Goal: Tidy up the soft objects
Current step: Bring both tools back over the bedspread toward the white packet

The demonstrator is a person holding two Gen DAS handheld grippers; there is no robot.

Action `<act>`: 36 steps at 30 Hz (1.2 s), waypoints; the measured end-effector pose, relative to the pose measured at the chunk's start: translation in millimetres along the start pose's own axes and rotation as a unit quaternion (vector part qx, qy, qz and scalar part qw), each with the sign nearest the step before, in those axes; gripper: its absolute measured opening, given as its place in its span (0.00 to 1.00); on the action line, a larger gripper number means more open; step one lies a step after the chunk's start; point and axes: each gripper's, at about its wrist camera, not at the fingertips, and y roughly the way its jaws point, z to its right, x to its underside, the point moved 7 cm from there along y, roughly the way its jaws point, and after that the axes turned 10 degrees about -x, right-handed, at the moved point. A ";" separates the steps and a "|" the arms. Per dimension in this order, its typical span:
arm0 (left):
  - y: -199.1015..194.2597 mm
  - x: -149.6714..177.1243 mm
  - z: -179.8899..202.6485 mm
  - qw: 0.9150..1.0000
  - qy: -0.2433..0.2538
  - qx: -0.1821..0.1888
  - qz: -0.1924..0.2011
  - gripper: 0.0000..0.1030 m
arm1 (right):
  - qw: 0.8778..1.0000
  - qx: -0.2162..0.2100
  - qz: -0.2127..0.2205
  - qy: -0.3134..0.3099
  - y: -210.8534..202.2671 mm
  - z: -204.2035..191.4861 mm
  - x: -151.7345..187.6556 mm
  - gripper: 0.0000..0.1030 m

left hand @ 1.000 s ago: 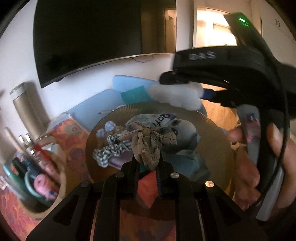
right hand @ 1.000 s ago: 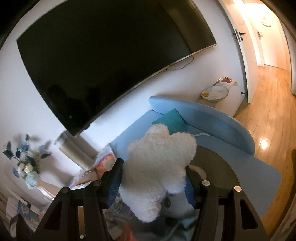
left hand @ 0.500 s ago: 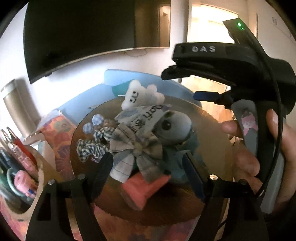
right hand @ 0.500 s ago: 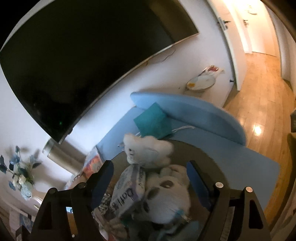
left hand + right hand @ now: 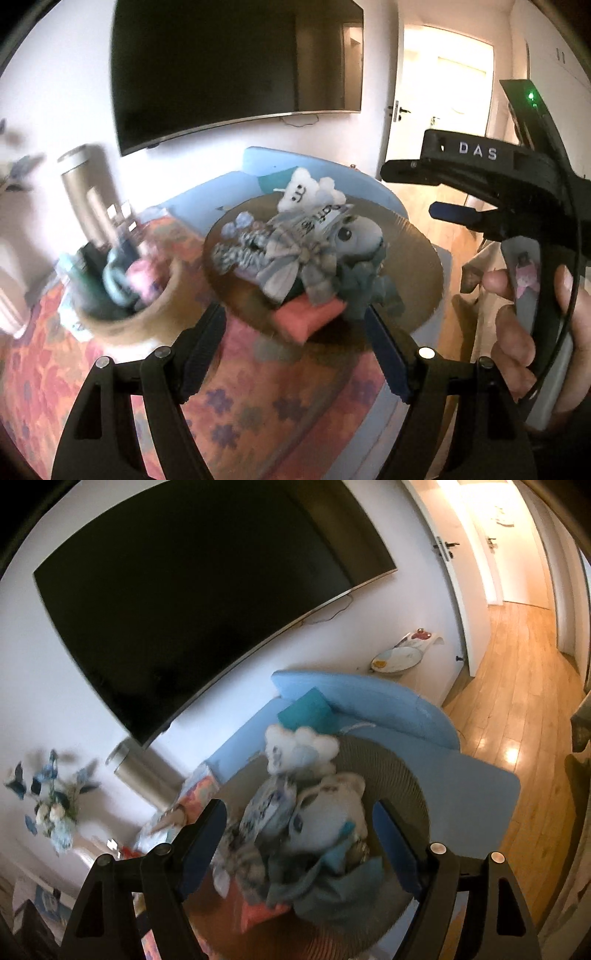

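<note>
Soft toys [image 5: 310, 254] heaped on round tray [image 5: 417, 266]

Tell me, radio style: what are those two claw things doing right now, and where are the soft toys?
Left gripper open, empty. Right gripper open, empty. Soft toys piled on round tray, white cloud plush at far edge. Nothing in the way.

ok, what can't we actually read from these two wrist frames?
- Wooden cup, left wrist view: its contents are motion-blurred, items not identifiable.
- Package, left wrist view: print partly covered by the cloud plush, not legible.
- Pile under the grey plush, right wrist view: blurred, and the lower part sits behind the right gripper body.
- Flowers, right wrist view: smeared; vase not discernible.
- Tray: near rim hidden behind the left gripper.
</note>
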 end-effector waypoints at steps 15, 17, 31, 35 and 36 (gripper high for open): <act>-61.3 41.9 -72.0 0.998 -0.044 -0.051 0.015 0.73 | 0.994 -0.046 -0.037 -0.093 -6.1 -111.8 73.4 0.78; -67.4 50.8 -89.1 0.996 -0.057 -0.063 0.011 0.73 | 0.991 -0.057 -0.046 -0.108 -2.5 -131.4 86.7 0.78; -101.1 119.7 -240.7 0.971 -0.192 -0.143 -0.012 0.73 | 0.961 -0.123 -0.116 -0.220 31.9 -251.6 187.2 0.78; -99.2 148.8 -289.5 0.952 -0.238 -0.190 -0.033 0.74 | 0.954 -0.124 -0.128 -0.243 46.0 -275.1 208.6 0.78; -96.6 155.4 -298.5 0.948 -0.248 -0.197 -0.042 0.74 | 0.952 -0.125 -0.132 -0.247 49.7 -279.5 212.1 0.78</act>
